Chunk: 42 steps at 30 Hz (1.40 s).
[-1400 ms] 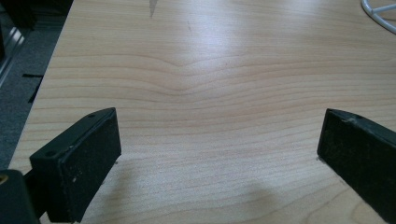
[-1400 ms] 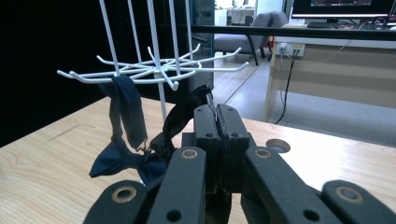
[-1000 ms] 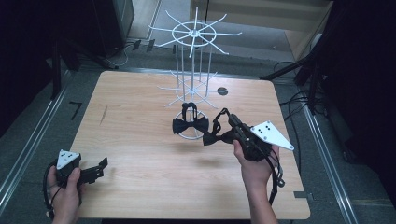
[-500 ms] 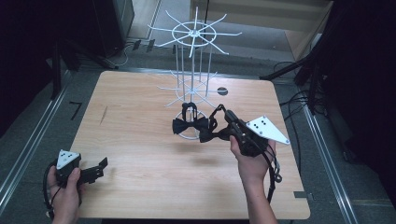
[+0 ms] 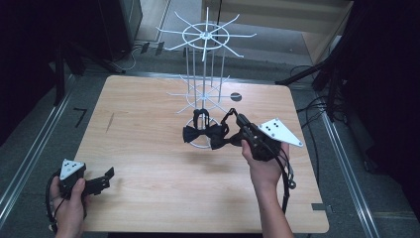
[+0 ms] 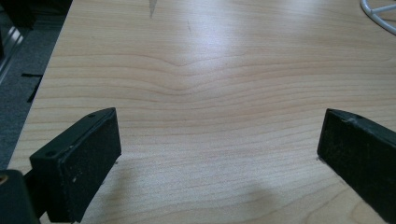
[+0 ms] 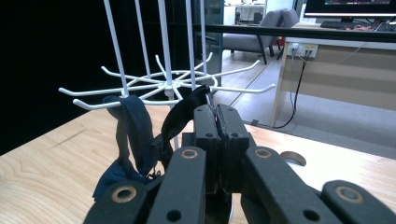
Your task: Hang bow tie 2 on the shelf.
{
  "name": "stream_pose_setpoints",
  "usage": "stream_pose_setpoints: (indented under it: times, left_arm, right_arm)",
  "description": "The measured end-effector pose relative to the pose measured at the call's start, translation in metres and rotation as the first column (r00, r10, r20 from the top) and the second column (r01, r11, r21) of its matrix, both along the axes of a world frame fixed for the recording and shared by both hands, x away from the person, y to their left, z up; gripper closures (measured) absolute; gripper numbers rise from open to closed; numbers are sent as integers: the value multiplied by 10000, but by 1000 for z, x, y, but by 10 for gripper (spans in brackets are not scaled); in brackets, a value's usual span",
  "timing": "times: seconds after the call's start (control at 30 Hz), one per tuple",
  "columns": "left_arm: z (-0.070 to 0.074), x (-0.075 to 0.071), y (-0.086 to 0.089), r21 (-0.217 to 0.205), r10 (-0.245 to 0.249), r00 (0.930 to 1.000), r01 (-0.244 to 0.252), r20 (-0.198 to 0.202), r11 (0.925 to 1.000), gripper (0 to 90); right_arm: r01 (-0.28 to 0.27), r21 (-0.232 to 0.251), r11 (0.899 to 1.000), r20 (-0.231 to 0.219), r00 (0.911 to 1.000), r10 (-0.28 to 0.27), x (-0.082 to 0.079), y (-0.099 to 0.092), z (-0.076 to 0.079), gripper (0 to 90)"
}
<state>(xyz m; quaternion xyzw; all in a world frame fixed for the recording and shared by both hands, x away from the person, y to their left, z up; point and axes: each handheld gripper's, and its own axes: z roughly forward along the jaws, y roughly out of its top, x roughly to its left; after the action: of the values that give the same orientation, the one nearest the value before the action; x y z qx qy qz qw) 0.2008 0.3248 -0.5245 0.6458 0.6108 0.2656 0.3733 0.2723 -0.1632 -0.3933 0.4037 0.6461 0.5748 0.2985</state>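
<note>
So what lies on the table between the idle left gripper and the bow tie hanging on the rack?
Nothing: in the high view the wooden table is bare between the left gripper and the hanging bow tie.

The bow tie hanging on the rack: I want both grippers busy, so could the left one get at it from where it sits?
Probably yes. The left gripper rests open at the near left corner, with bare table between it and the hanging bow tie; the right gripper works beside the rack.
</note>
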Motion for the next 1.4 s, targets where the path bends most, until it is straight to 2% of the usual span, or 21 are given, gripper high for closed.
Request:
stream_pose_setpoints:
  times: [0.33, 0.5, 0.67, 0.93, 1.4]
  left_arm:
    - [0, 0, 0, -8, -7, 10000, 7, 27, 10000, 0]
    - [0, 0, 0, -15, 5, 10000, -4, 16, 10000, 0]
    - [0, 0, 0, -29, 4, 10000, -4, -7, 10000, 0]
    - [0, 0, 0, -8, -11, 10000, 11, 15, 10000, 0]
    - [0, 0, 0, -33, -20, 10000, 20, -30, 10000, 0]
  right_arm:
    - [-44, 22, 10000, -133, 9999, 45, 7, 3, -2, 894]
    - [-77, 202, 9998, -275, 9996, 82, 10, 2, -3, 893]
    - [63, 489, 9988, -181, 9998, -55, 11, -5, -1, 893]
    - [192, 468, 9987, -9, 9998, -191, 15, -10, 7, 894]
    - [212, 591, 9980, -797, 9967, -164, 34, -8, -14, 893]
